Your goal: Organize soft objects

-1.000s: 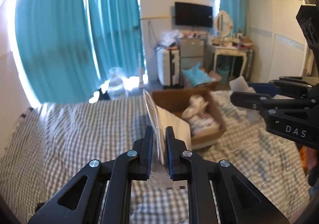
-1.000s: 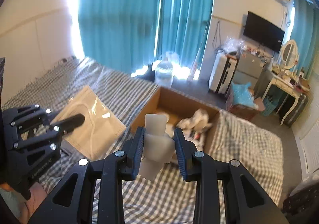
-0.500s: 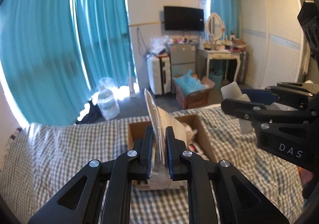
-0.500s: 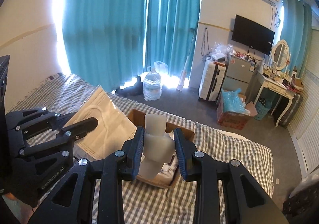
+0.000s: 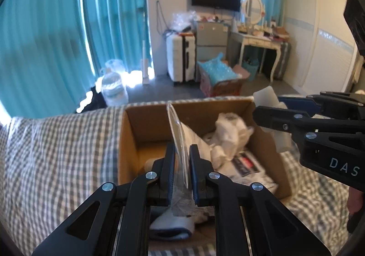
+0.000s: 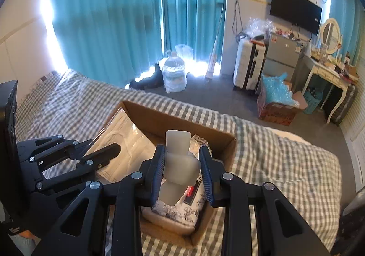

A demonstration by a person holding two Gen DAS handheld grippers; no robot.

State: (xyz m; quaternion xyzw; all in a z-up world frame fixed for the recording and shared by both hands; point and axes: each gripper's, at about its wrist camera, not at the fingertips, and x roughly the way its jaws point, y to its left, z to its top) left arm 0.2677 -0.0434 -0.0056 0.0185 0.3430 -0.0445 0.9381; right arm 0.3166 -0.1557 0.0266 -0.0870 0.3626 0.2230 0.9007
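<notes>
My left gripper [image 5: 182, 153] is shut on a clear plastic packet of white face masks [image 5: 179, 139], held edge-on over the open cardboard box [image 5: 130, 142] on the bed. The packet shows flat in the right wrist view [image 6: 123, 146], over the box's left side. My right gripper [image 6: 181, 160] is shut on a pale translucent soft squeeze piece [image 6: 179, 160], held above the box [image 6: 182, 119]. It also shows in the left wrist view [image 5: 271, 117] at the box's right edge. White soft items [image 5: 228, 135] lie inside.
The box sits on a grey checked bedspread [image 6: 285, 164]. Beyond the bed's edge are a water jug [image 6: 174, 74], a white suitcase [image 6: 249, 65], a box with blue bags [image 6: 277, 98] and a dressing table [image 6: 328, 78]. Teal curtains hang behind.
Both grippers have moved forward and down with their loads, from back over the bed to just above the open box. Both stay shut.
</notes>
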